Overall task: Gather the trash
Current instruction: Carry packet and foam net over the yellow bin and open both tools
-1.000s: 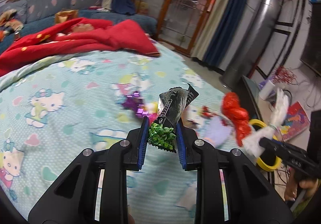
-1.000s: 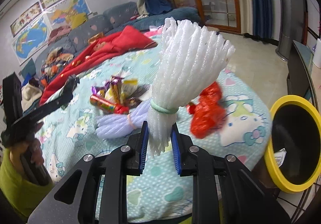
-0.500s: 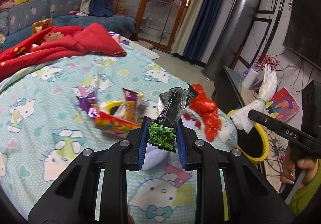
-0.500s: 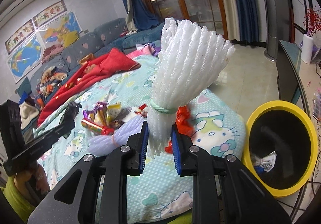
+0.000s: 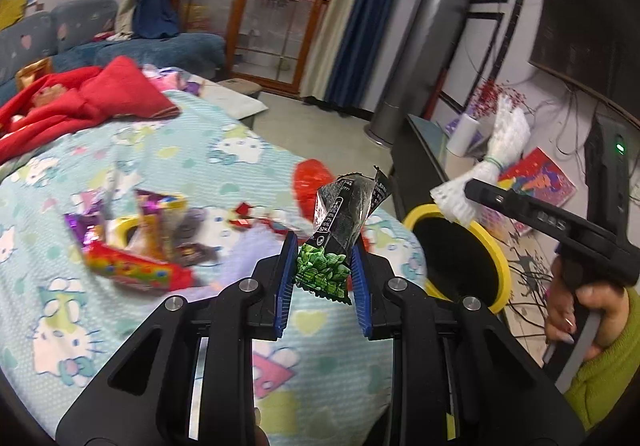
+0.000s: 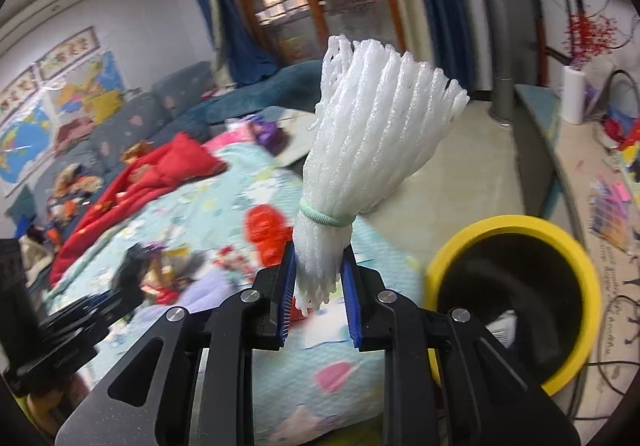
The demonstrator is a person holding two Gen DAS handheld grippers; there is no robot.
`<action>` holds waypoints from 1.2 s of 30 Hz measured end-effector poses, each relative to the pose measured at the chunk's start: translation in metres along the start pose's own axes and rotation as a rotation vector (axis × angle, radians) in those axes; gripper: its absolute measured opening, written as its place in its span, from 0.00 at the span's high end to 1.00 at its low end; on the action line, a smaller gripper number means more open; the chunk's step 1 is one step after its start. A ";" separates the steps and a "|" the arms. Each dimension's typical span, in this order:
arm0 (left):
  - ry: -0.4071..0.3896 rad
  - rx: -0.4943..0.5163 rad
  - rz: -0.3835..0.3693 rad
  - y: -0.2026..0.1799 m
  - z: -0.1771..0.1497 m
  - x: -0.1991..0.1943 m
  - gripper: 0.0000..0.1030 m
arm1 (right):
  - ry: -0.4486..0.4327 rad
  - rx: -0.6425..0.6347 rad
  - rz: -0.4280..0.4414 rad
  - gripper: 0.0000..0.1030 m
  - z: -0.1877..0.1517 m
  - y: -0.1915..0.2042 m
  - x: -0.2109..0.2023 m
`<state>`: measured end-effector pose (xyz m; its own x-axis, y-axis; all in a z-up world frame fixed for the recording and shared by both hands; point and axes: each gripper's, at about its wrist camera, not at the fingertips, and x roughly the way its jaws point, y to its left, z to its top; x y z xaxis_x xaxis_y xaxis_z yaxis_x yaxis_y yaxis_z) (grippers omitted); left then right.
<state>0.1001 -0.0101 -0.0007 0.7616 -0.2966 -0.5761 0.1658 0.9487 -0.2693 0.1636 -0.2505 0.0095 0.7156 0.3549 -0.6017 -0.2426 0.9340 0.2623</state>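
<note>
Already both hands carry trash toward the yellow-rimmed bin (image 5: 498,258) beside the bed (image 5: 224,166). The left gripper (image 5: 323,270) has its jaws closed on a black-and-green snack wrapper (image 5: 340,222), short of the bin. The right gripper (image 6: 318,282) clamps a white foam net bundle (image 6: 372,134) near the bin's rim. Several wrappers (image 5: 132,246) and a red bag (image 5: 310,182) remain on the bed, farther from the bin.

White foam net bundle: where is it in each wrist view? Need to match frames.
Left wrist: white foam net bundle at right, in the right gripper, above the yellow bin.
Right wrist: bundle at centre, upright, clamped in the right gripper.
Shared landmark: the yellow bin, lower right in both.
</note>
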 end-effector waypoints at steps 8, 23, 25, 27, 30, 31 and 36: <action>0.032 0.092 -0.069 -0.043 -0.002 0.024 0.81 | -0.021 0.075 -0.094 0.79 0.007 -0.041 0.002; 0.079 0.242 -0.196 -0.124 0.003 0.073 0.81 | -0.034 0.252 -0.227 0.79 -0.003 -0.142 -0.012; 0.092 0.252 -0.204 -0.131 0.003 0.079 0.81 | -0.024 0.272 -0.235 0.79 -0.006 -0.154 -0.012; 0.105 0.266 -0.213 -0.137 0.001 0.086 0.81 | -0.017 0.292 -0.244 0.79 -0.009 -0.165 -0.012; 0.125 0.285 -0.223 -0.146 -0.002 0.097 0.81 | -0.004 0.315 -0.250 0.79 -0.013 -0.180 -0.011; 0.132 0.291 -0.227 -0.149 -0.004 0.100 0.81 | -0.001 0.319 -0.253 0.79 -0.014 -0.184 -0.011; 0.165 0.320 -0.243 -0.163 -0.011 0.123 0.81 | 0.020 0.336 -0.256 0.79 -0.020 -0.203 -0.011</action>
<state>0.1597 -0.2024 -0.0361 0.5705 -0.5048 -0.6479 0.5336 0.8274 -0.1748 0.1917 -0.4433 -0.0516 0.7110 0.1168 -0.6934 0.1709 0.9278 0.3315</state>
